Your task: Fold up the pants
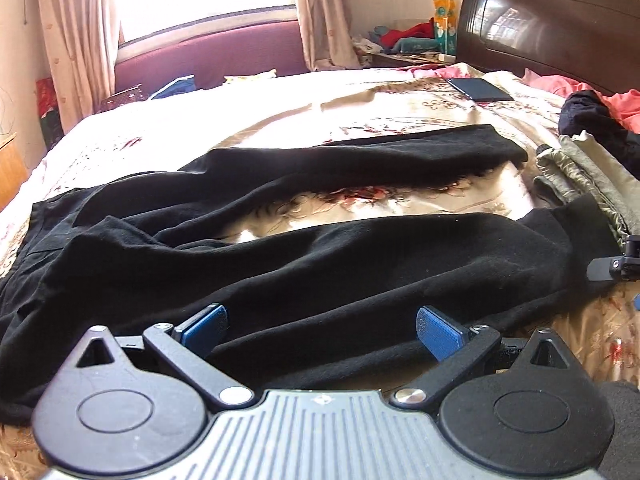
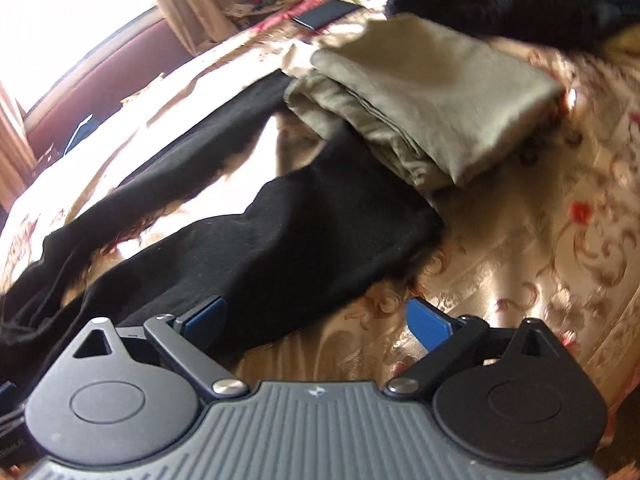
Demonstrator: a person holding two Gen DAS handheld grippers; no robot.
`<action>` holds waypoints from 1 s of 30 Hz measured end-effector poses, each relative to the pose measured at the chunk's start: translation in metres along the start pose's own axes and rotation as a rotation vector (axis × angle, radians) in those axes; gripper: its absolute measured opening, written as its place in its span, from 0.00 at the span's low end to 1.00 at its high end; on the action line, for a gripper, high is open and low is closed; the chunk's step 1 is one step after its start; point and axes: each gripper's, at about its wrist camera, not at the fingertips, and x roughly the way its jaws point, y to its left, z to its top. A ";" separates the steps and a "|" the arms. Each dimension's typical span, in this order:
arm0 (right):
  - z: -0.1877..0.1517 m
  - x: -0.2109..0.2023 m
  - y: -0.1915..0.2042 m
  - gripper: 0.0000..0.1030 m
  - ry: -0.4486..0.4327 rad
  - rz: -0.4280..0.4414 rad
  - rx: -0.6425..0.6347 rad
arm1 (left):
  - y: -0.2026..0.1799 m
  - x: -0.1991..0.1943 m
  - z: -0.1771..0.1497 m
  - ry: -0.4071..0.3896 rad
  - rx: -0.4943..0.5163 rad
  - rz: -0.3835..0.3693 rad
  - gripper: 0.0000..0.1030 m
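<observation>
Black pants [image 1: 248, 248] lie spread on the bed, waist at the left, two legs running right with a gap of bedspread between them. My left gripper [image 1: 322, 330] is open, its blue pads [image 1: 438, 330] wide apart just over the near leg's front edge. In the right wrist view the near leg's cuff end [image 2: 320, 220] lies ahead of my right gripper [image 2: 318, 322], which is open and empty; its left pad is over the black cloth, its right pad over bare bedspread. Part of the right gripper [image 1: 618, 266] shows at the right edge of the left wrist view.
Folded olive-green clothes [image 2: 432, 92] lie right beside the leg cuffs, touching them. A dark garment [image 1: 596, 120] and pink cloth [image 1: 560, 84] lie further back. A dark phone-like slab [image 1: 478, 89] lies on the floral bedspread [image 2: 540, 248]. The wooden headboard [image 1: 552, 24] stands behind.
</observation>
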 end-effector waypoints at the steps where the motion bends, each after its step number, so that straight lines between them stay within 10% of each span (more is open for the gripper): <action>1: 0.003 0.009 -0.011 0.83 0.012 0.035 0.057 | -0.003 0.004 0.002 0.005 0.005 -0.008 1.00; 5: 0.014 0.042 -0.035 0.70 0.024 0.104 0.219 | -0.014 0.022 0.005 0.029 0.030 -0.013 1.00; 7: 0.021 0.045 -0.037 0.32 -0.004 0.071 0.213 | -0.018 0.028 0.004 0.041 0.052 -0.005 1.00; 10: 0.028 0.039 -0.053 0.06 -0.010 0.139 0.272 | -0.020 0.032 0.002 0.052 0.056 -0.017 1.00; 17: 0.036 -0.001 -0.060 0.03 -0.115 0.184 0.243 | -0.024 0.025 -0.001 0.018 0.105 -0.031 1.00; 23: 0.038 0.025 -0.051 0.06 -0.010 -0.092 0.049 | -0.016 0.025 -0.004 0.046 0.121 -0.053 1.00; 30: 0.035 -0.038 0.005 0.13 -0.197 -0.167 -0.205 | 0.051 -0.002 0.004 -0.016 0.177 0.011 1.00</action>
